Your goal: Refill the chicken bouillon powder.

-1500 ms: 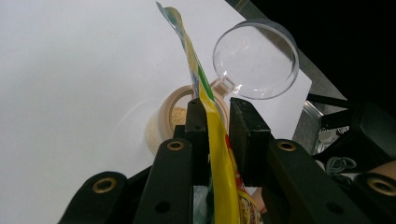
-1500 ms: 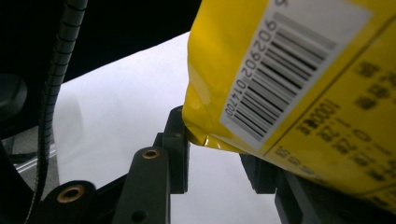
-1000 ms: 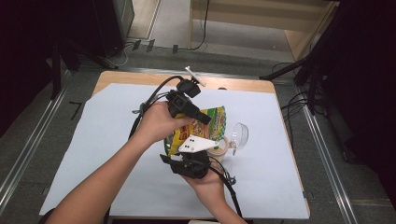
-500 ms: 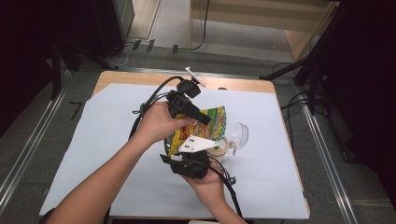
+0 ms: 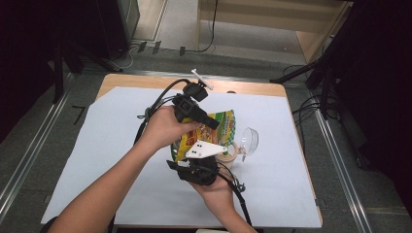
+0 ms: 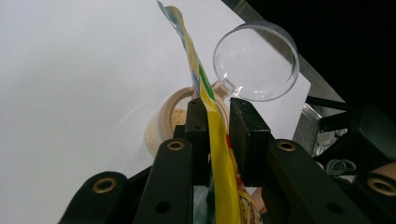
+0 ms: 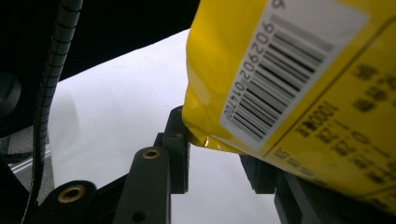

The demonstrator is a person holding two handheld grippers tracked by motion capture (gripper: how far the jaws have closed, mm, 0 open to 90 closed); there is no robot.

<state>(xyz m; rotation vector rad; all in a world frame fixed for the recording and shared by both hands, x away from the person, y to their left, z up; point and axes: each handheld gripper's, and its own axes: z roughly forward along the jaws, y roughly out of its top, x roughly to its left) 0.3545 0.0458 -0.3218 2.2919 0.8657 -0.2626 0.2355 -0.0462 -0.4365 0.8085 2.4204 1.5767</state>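
A yellow and green snack bag (image 5: 221, 127) is held up above the white sheet, over a small round jar (image 5: 229, 154) with tan crumbs inside. In the left gripper view the bag (image 6: 219, 154) runs edge-on between the jaws of my left gripper (image 6: 217, 135), which is shut on it, above the jar (image 6: 170, 119). The jar's clear hinged lid (image 6: 257, 60) stands open. My left gripper (image 5: 213, 124) grips the bag from the far side. My right gripper (image 5: 201, 159) holds its near end. In the right gripper view the barcoded bag (image 7: 289, 79) sits between that gripper's (image 7: 217, 151) jaws.
A white paper sheet (image 5: 121, 145) covers most of the wooden table (image 5: 243, 88). A small white tool (image 5: 201, 79) lies at the table's far edge. Black cables (image 5: 160, 99) trail from the grippers. Metal rails (image 5: 335, 155) run along both sides on the floor.
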